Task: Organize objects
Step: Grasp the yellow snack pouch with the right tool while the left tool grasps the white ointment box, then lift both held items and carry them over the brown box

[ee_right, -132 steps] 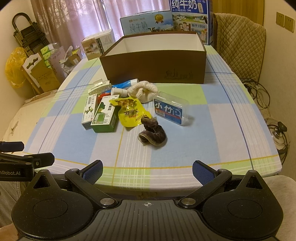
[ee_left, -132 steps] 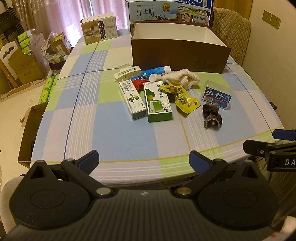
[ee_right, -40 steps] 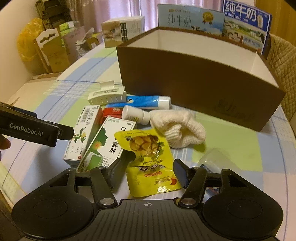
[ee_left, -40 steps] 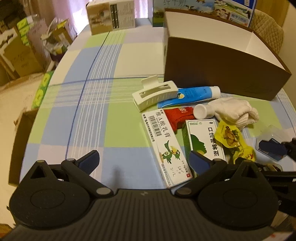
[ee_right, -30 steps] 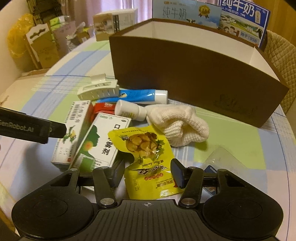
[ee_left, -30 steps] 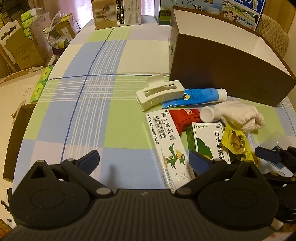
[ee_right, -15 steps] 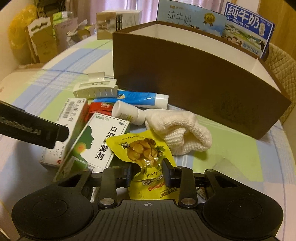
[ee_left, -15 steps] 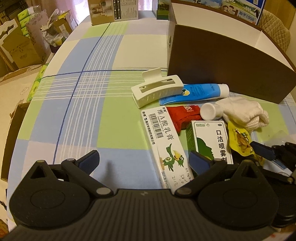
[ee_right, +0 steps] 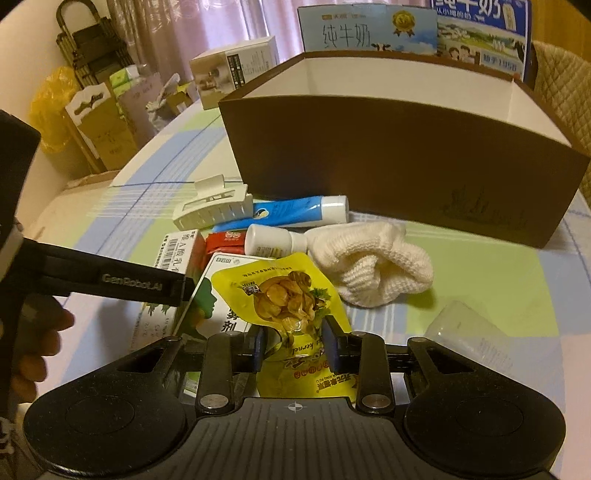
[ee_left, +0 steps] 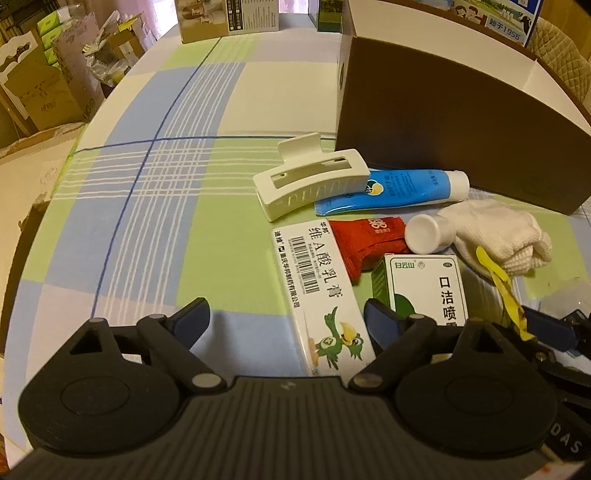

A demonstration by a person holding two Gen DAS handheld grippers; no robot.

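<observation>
My right gripper (ee_right: 293, 349) is shut on the yellow snack pouch (ee_right: 286, 295) and holds it lifted and tilted above the green-and-white medicine box (ee_right: 218, 299). From the left wrist view that pouch (ee_left: 498, 280) shows edge-on at the right. My left gripper (ee_left: 286, 321) hangs open over the long white ointment box (ee_left: 321, 291). A white hair clip (ee_left: 310, 181), a blue tube (ee_left: 391, 190), a red packet (ee_left: 365, 240), a white bottle (ee_left: 428, 232) and a white knitted sock (ee_right: 369, 262) lie before the brown box (ee_right: 388, 162).
A clear plastic case (ee_right: 469, 332) lies to the right of the pouch. Milk cartons (ee_right: 369, 29) and a white carton (ee_right: 232, 70) stand behind the brown box. The checked tablecloth (ee_left: 147, 206) is bare on the left. Cardboard boxes (ee_left: 40, 92) crowd the floor past the table's left edge.
My right gripper has shut on the yellow pouch and raised it off the table. The left gripper has drifted forward a little and stays open.
</observation>
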